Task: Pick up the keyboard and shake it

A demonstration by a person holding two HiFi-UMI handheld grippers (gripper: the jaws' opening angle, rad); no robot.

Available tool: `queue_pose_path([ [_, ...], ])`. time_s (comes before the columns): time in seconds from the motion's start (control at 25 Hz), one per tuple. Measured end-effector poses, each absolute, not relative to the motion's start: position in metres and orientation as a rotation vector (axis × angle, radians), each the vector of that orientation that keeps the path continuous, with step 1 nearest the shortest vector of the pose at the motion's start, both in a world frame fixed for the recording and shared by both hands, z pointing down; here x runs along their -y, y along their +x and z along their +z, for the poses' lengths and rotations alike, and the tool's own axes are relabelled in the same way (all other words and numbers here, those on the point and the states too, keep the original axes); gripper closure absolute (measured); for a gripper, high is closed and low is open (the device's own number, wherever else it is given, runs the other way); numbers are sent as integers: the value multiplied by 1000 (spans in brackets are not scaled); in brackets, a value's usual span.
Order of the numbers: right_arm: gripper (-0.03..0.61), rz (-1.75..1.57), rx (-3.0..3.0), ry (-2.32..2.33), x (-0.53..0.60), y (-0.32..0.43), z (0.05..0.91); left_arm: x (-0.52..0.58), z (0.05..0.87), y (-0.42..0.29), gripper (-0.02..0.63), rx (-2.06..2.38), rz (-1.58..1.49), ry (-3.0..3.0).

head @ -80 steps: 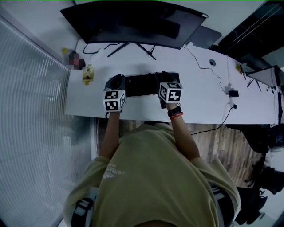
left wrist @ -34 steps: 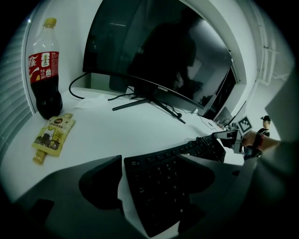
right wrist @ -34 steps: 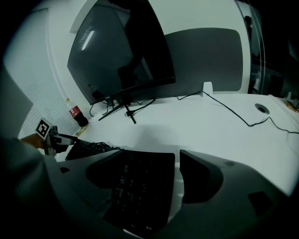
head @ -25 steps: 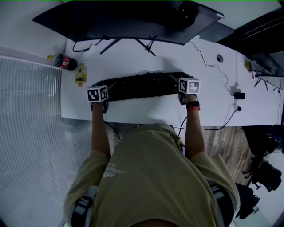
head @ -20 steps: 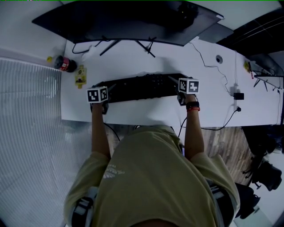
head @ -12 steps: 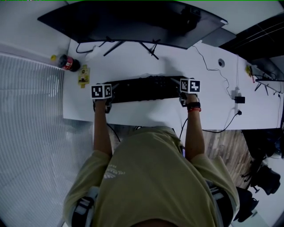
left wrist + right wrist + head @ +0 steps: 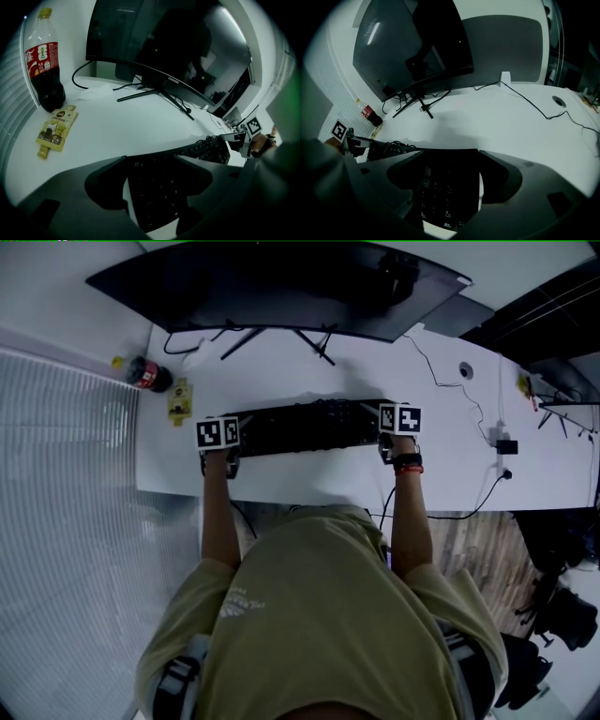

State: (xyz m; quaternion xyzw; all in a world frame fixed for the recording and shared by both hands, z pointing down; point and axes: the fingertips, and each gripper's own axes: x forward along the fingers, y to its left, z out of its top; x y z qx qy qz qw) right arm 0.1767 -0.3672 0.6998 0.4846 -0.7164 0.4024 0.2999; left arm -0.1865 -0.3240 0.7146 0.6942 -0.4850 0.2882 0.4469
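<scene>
The black keyboard (image 7: 305,427) lies lengthwise across the white desk (image 7: 309,479) below the monitor. My left gripper (image 7: 239,425) is at its left end and my right gripper (image 7: 375,416) at its right end. In the left gripper view the keyboard (image 7: 159,192) fills the space between the fingers of the left gripper (image 7: 150,157). Those jaws have just been closing, and their tips now rest against the keyboard's long edges. In the right gripper view the keyboard (image 7: 440,187) sits the same way inside the right gripper (image 7: 450,151). Whether the keyboard is off the desk I cannot tell.
A curved dark monitor (image 7: 281,287) on thin legs stands behind the keyboard. A cola bottle (image 7: 44,61) and a yellow pouch (image 7: 56,129) lie at the desk's left end. Thin cables (image 7: 450,381) run over the right half. The desk's front edge is close to the person's body.
About three seconds ago the grippers stood much closer together, with the keyboard showing short between them. Over the last second both stay at its two ends; the left one has edged slightly inward.
</scene>
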Motion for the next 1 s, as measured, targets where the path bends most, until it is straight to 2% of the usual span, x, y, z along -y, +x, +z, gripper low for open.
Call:
queue_pose_path([
  [0.52, 220, 963, 1894, 1384, 353, 176, 674, 304, 691, -190, 318, 1313, 669, 1775],
  [0.72, 258, 986, 1921, 1456, 349, 183, 665, 302, 685, -190, 319, 1325, 662, 1796],
  [1.0, 258, 983, 1928, 1478, 347, 181, 659, 301, 676, -192, 324, 1383, 682, 1792],
])
